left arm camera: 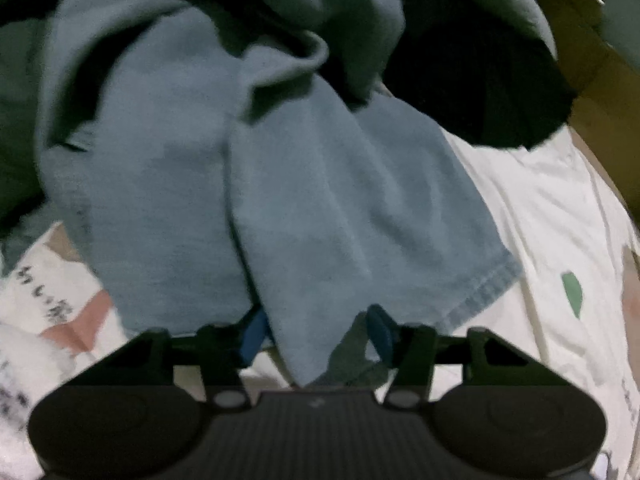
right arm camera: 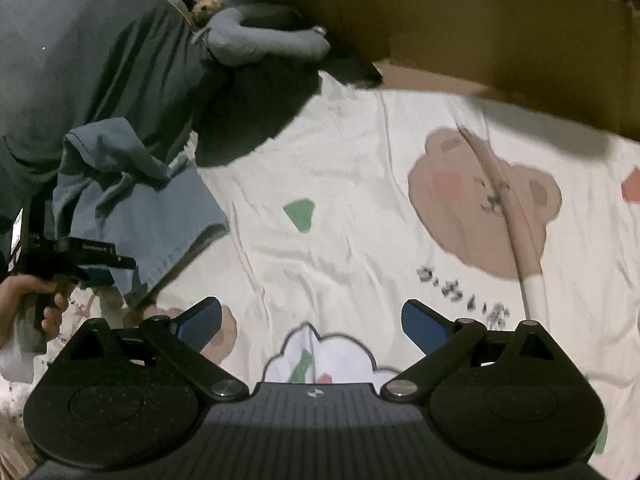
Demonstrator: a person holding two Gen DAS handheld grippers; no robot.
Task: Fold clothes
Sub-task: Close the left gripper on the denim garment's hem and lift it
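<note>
A blue-grey garment (left arm camera: pixel 280 184) spills from a pile of darker clothes down to my left gripper (left arm camera: pixel 316 334). Its hemmed corner fills the gap between the two blue fingers, which are closed on it. The right wrist view shows the same garment (right arm camera: pixel 152 208) stretched from the pile to the left gripper (right arm camera: pixel 100 270), with a hand on that gripper's handle. My right gripper (right arm camera: pixel 312 328) hovers over the printed bed sheet (right arm camera: pixel 360 208), its fingers wide apart and nothing between them. It is well to the right of the garment.
Dark green and black clothes (right arm camera: pixel 100 72) are heaped at the upper left, with a grey stuffed toy (right arm camera: pixel 264 36) on top. A cardboard box (right arm camera: pixel 500 40) runs along the far right. A pink and white tube (right arm camera: pixel 520 240) lies across the bear print.
</note>
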